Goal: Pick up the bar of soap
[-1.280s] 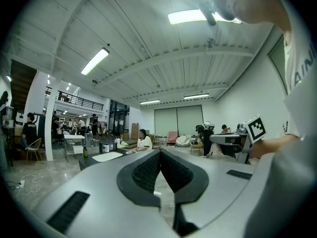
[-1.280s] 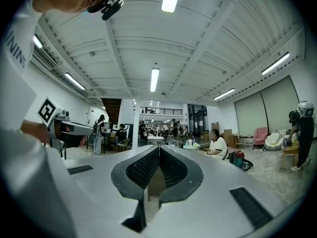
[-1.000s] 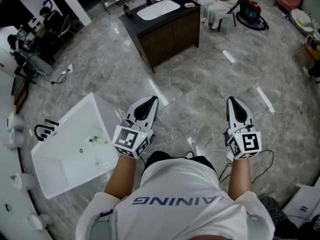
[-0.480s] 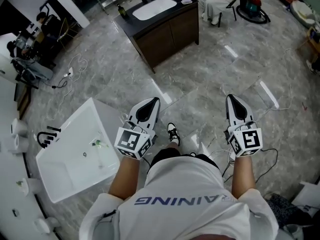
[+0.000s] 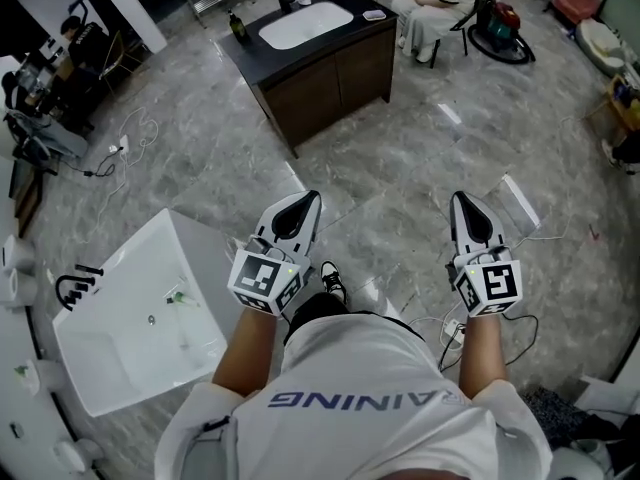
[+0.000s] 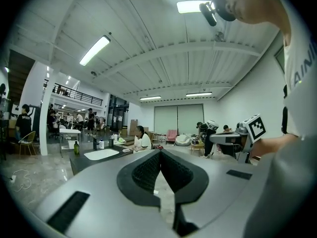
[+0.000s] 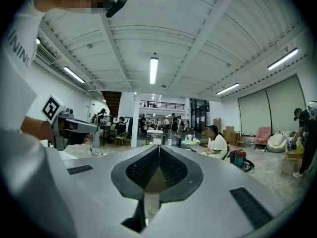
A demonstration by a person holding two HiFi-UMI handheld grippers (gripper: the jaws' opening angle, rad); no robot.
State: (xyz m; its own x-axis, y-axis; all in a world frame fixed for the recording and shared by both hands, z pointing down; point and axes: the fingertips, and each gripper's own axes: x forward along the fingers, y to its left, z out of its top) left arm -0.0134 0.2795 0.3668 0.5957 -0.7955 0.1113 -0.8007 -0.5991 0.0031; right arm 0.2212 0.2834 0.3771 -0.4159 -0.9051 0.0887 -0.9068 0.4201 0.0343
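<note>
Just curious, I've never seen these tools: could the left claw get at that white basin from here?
Probably yes. The white basin lies just beside the left claw, with nothing between them. The shut claw points forward, though, so it would have to turn toward it.

Grey marble floor (image 5: pixel 400 168) ran across the whole scene, dark vanity cabinet (image 5: pixel 335 73) stood far centre, white basin unit (image 5: pixel 120 333) near left, loose cable (image 5: pixel 130 138) trailed far left, more cable (image 5: pixel 525 320) near right, red-and-black vacuum (image 5: pixel 503 23) far right
</note>
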